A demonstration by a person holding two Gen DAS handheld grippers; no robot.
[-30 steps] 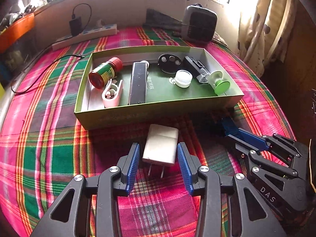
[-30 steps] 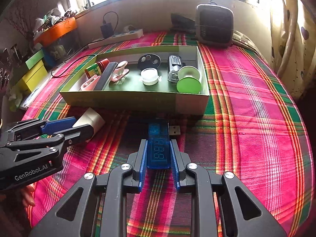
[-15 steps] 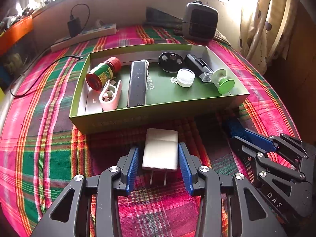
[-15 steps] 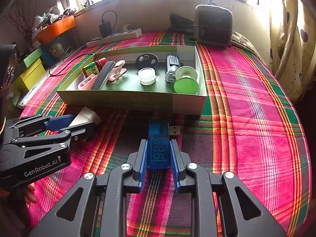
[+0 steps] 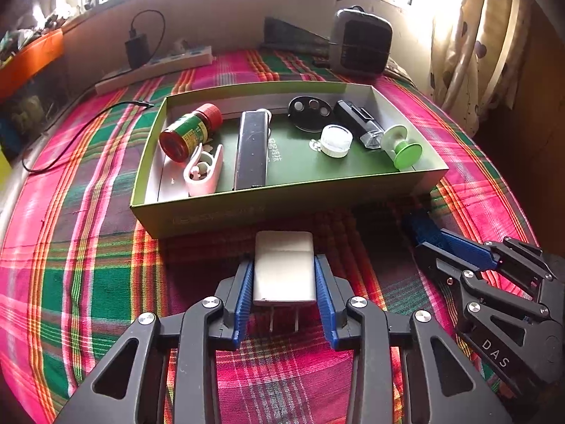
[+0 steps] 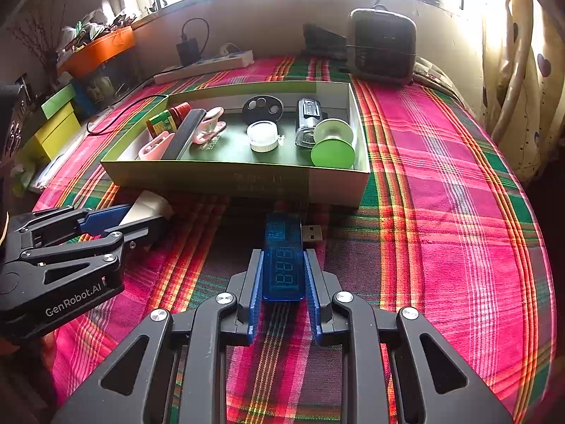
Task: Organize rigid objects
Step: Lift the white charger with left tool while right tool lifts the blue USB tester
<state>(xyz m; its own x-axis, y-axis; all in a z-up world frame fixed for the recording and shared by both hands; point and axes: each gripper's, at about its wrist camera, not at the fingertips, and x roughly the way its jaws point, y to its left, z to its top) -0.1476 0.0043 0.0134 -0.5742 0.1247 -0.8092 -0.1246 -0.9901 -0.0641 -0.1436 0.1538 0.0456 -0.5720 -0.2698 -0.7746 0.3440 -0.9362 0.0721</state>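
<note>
A white plug charger (image 5: pixel 284 247) lies on the plaid cloth just in front of the green box (image 5: pixel 282 201). My left gripper (image 5: pixel 283 261) straddles it; its jaws are closing and the blue pads touch both sides of the charger. My right gripper (image 6: pixel 283 252) is shut on a blue USB meter (image 6: pixel 282 233) with a digit display, near the box's front wall (image 6: pixel 226 176). Each gripper shows in the other's view: the left gripper (image 6: pixel 116 219) with the charger (image 6: pixel 150 205), and the right gripper (image 5: pixel 434 243).
The box holds a red-capped bottle (image 5: pixel 190 130), pink clip (image 5: pixel 204 169), black bar (image 5: pixel 251 148), black disc (image 5: pixel 310 113), white lid (image 5: pixel 335 139) and green spool (image 5: pixel 406 148). Behind it are a power strip (image 5: pixel 159 67), a loose cable (image 5: pixel 88 120) and a dark heater (image 5: pixel 360 46).
The left gripper's pads have drawn in from a clear gap to touch the charger's sides. The right gripper still grips the blue meter in the same place.
</note>
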